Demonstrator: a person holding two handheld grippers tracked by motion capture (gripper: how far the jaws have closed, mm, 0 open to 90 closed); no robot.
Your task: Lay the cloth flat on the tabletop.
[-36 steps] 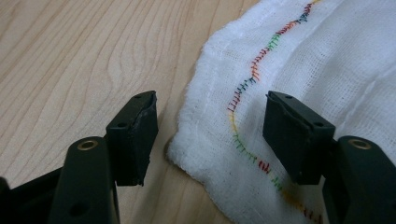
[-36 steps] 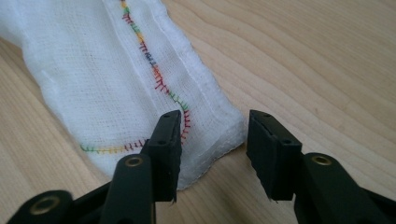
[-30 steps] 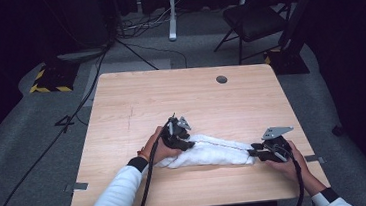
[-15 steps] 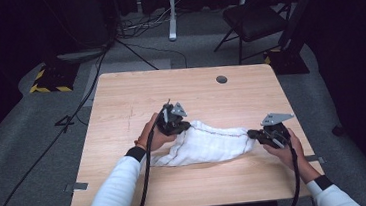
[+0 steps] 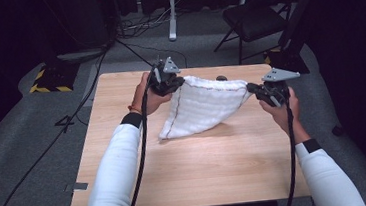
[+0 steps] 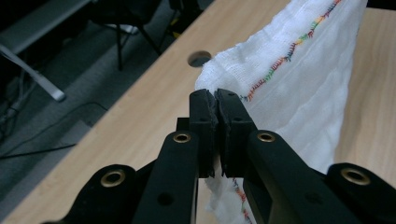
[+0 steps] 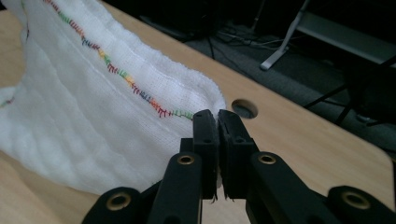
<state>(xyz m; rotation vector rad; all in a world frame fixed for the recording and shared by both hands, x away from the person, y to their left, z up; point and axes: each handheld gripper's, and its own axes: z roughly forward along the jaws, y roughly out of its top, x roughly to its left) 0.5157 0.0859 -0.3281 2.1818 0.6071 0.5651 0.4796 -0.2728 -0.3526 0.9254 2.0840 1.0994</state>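
Cloth (image 5: 204, 108) corners hidden between clamped pads; table hole (image 5: 221, 78) half behind cloth's top edge

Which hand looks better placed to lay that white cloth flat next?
Neither clearly: it probably takes both. The left hand-held gripper and right hand-held gripper are each shut on a top corner of the white woven cloth with rainbow stitching, stretched between them above the wooden table.

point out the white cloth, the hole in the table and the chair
white cloth (image 5: 201, 109), high view, middle of the hanging panel
hole (image 7: 243, 108), right gripper view, its dark opening
chair (image 5: 253, 20), high view, its seat
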